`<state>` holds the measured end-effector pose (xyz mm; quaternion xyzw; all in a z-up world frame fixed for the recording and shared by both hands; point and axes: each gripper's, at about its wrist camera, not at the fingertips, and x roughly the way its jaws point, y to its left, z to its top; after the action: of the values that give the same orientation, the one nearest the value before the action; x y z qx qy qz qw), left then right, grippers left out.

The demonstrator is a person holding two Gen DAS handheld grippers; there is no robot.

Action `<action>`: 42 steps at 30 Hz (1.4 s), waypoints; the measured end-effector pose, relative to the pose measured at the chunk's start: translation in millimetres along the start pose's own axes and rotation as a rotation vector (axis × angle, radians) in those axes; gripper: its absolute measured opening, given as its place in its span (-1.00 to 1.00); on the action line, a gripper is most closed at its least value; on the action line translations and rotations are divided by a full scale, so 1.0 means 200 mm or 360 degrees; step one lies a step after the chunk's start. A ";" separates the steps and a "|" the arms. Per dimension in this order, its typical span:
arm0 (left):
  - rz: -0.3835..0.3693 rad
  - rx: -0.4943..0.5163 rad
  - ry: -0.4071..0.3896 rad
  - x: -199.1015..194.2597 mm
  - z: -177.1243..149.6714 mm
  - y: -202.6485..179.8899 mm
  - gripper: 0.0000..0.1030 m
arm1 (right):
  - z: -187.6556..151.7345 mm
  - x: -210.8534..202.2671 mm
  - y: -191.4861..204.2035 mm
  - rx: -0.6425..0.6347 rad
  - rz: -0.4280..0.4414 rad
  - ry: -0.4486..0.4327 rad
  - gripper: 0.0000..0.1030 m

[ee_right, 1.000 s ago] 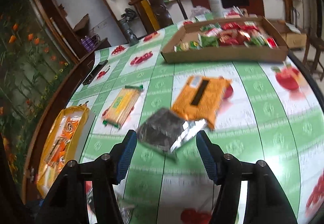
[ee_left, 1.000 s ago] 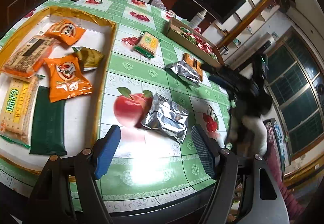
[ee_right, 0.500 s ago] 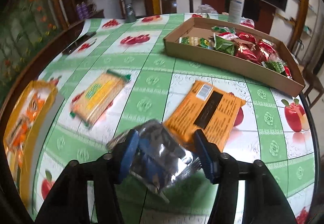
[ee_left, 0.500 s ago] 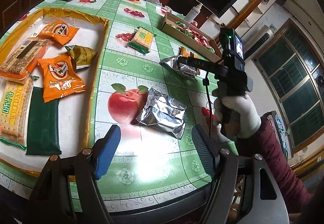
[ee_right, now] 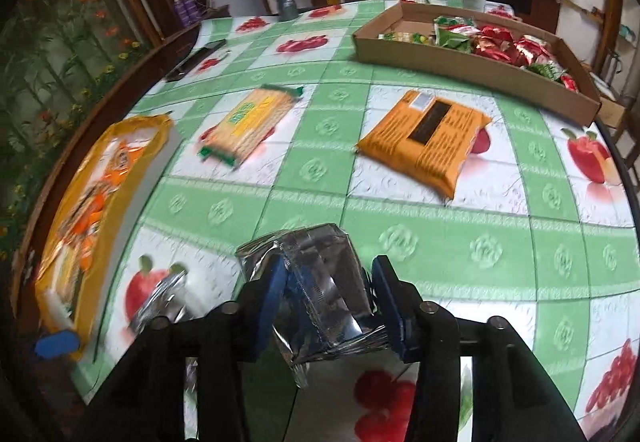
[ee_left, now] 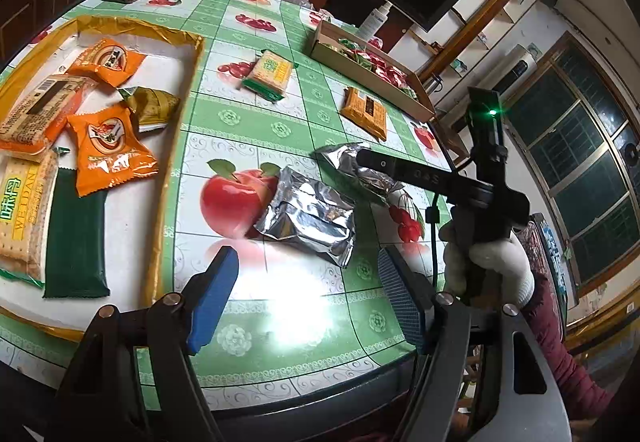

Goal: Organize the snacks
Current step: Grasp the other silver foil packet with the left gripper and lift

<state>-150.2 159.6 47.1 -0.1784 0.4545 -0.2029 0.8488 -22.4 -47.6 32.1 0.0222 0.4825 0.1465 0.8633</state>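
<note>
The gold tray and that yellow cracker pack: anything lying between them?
No. In the right wrist view, only bare tablecloth separates the gold tray from the yellow cracker pack.

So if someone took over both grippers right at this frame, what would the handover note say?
Right gripper: shut on a silver foil pack, lifted off the table.
Left gripper: open, empty, hovering just short of a second foil pack lying on the tablecloth.
Gold-rimmed tray, left side: already holds several orange packets, a green one and cracker packs.
Loose on the table: yellow cracker pack and orange pack.
Cardboard box at the far edge holds red and green snacks.
Left to do: place the held pack, then collect the three loose ones.
</note>
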 end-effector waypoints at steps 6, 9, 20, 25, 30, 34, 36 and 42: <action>-0.0008 0.0047 0.0020 0.01 -0.02 -0.05 0.40 | -0.04 -0.01 0.09 -0.0182 -0.0021 -0.0080 0.54; 0.0001 0.0054 0.0021 0.00 -0.03 -0.06 0.40 | -0.03 0.04 0.09 -0.0185 -0.0039 -0.0057 0.54; 0.0049 0.0085 0.0091 0.09 -0.03 -0.10 0.40 | -0.06 0.08 0.04 -0.0147 -0.0133 -0.0115 0.20; 0.0051 0.0090 0.0172 0.18 -0.02 -0.13 0.40 | -0.05 0.05 -0.09 -0.0003 -0.0089 -0.0179 0.20; 0.0063 0.0052 0.0231 0.29 0.00 -0.13 0.40 | -0.05 0.04 -0.14 0.0063 -0.0032 -0.0196 0.20; 0.0115 0.0050 0.0253 0.36 0.02 -0.14 0.40 | -0.05 0.03 -0.16 0.0095 -0.0024 -0.0201 0.20; 0.0142 0.0060 0.0240 0.39 0.05 -0.14 0.40 | -0.05 0.03 -0.18 0.0118 -0.0017 -0.0203 0.20; 0.0282 0.0169 0.0221 0.48 0.15 -0.19 0.40 | -0.05 0.01 -0.23 0.0194 0.0002 -0.0212 0.21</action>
<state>-83.1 82.5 14.7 -0.0777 0.5149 -0.1628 0.8381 -18.3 -92.5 16.8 0.0845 0.4318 0.1156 0.8905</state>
